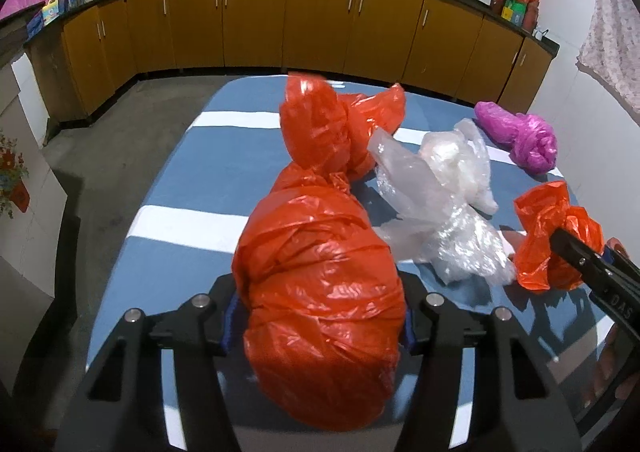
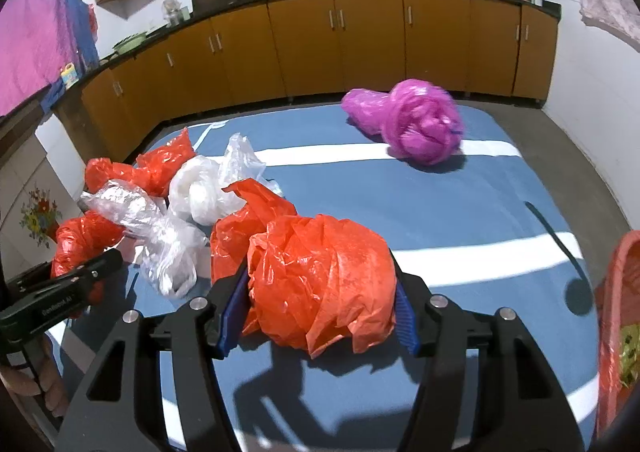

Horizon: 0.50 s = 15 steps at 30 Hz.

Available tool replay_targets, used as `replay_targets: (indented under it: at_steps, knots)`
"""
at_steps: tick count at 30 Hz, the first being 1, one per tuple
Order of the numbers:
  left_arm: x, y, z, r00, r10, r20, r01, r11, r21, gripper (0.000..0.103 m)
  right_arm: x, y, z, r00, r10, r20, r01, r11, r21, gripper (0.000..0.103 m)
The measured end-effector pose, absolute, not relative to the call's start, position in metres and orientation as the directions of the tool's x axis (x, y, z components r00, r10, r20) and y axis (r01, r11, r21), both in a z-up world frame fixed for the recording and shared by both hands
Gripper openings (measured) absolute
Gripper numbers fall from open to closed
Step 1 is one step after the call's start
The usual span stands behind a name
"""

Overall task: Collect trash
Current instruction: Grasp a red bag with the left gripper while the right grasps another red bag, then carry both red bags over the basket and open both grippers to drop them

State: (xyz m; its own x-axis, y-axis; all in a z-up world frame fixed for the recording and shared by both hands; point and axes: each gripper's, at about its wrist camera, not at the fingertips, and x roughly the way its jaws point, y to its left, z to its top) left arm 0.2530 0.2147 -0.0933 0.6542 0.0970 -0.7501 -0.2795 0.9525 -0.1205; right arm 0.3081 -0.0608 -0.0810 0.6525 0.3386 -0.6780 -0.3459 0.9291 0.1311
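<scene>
A big crumpled orange plastic bag (image 1: 320,252) lies on the blue-and-white striped tablecloth (image 1: 192,187). My left gripper (image 1: 320,320) is shut on it, a blue pad pressing each side. My right gripper (image 2: 320,304) is shut the same way on a smaller orange bag (image 2: 320,272). Each gripper also shows in the other's view: the right gripper (image 1: 576,252) at the far right, the left gripper (image 2: 100,268) at the far left. Clear plastic bags (image 1: 448,203) lie between the two orange ones. A purple bag (image 2: 416,123) sits far back on the cloth.
Another orange bunch (image 1: 332,123) rests behind the big bag. A red basket (image 2: 616,292) with something inside stands at the table's right edge. Yellow cabinets (image 1: 320,15) with woks on the counter run along the far wall, grey floor in between.
</scene>
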Motion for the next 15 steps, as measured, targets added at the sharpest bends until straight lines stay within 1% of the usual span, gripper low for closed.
replay_targets:
  at_steps: [3,10,15]
  knots:
    - [0.241,0.212,-0.089,0.663,0.091,-0.743,-0.271,0.954,-0.125,0.057,0.299,-0.074,-0.076,0.668,0.327,-0.669,-0.329,0.936,0.129,0.06]
    - [0.216,0.199,-0.079,0.685,0.066,-0.726,-0.239,0.961,-0.138,0.053,0.278,-0.108,-0.068,0.696,0.305,-0.65,-0.268,0.95,0.159,0.058]
    - [0.204,0.187,-0.071,0.7,0.043,-0.712,-0.21,0.966,-0.148,0.052,0.265,-0.126,-0.063,0.711,0.289,-0.641,-0.238,0.957,0.167,0.058]
